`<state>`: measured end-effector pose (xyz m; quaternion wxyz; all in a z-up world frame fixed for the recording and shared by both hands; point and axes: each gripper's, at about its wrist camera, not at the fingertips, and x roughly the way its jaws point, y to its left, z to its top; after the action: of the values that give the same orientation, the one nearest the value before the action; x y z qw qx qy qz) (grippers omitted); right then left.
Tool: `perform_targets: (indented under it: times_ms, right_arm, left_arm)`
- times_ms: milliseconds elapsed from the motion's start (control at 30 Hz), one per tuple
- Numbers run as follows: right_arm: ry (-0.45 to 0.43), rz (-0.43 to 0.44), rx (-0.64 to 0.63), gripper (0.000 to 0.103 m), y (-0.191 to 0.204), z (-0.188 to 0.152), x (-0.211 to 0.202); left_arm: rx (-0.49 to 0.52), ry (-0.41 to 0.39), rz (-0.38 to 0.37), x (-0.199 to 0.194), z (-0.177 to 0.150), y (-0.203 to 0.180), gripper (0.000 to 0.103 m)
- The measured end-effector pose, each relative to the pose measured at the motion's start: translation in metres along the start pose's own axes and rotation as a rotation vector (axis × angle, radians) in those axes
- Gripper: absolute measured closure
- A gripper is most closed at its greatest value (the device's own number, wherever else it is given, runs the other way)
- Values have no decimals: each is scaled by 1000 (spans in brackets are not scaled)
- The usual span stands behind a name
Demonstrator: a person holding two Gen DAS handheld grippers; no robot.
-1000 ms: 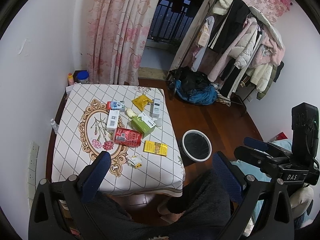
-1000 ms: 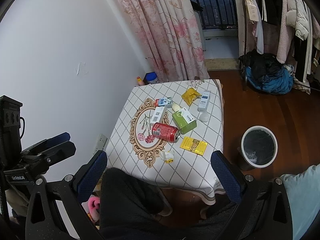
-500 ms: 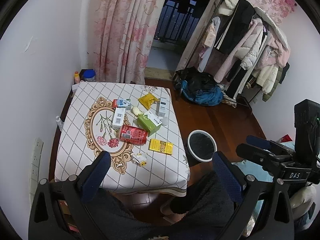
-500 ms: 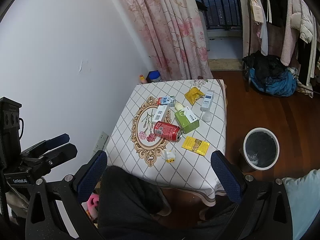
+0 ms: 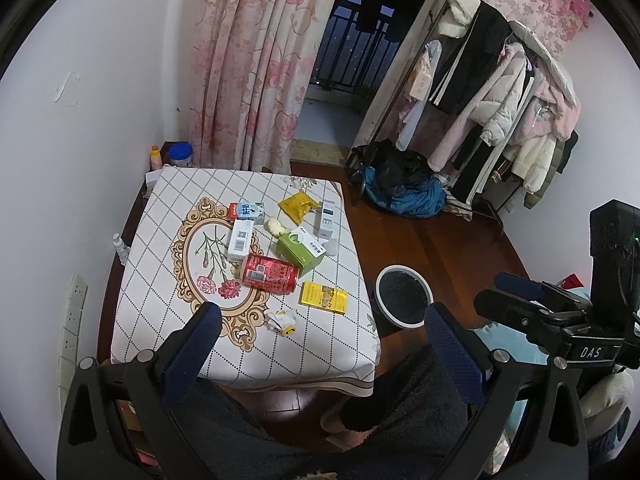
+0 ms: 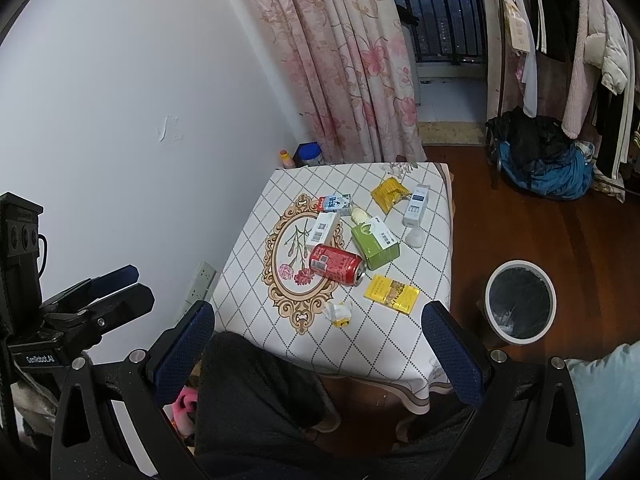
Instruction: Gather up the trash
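Above the surface [image 5: 168, 216], both grippers, left [image 5: 320, 344] and right [image 6: 320, 340], hover with fingers spread wide, holding nothing; trash including a can [image 5: 270, 273] lies there, bin [image 6: 521, 303] beside.

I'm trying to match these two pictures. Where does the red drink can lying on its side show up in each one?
Left wrist view: the red drink can lies near the middle of the picture, on the table's checked cloth.
Right wrist view: the can lies just right of the cloth's floral oval.
Shared landmark: the green box lies just beyond the can in both.
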<state>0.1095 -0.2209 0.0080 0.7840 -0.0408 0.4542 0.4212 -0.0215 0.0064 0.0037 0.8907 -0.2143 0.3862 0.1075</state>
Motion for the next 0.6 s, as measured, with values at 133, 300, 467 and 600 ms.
perform_targets:
  times_ms: [133,300,467,600]
  right_arm:
    - [-6,-3,-5,0,3,2,-3]
    - [-5,-4,-4,0,2,3,-3]
    - [-5,-2,-4,0,4,2,-3]
    - [-7,-3,-4,0,4,2,-3]
  left_arm:
    - [-1,-4,0,0,0,0,0]
    - [3,1,1,0,-1,1,0]
    - [3,1,4,0,-1,1,0]
    - [4,0,2,0,-1,2,0]
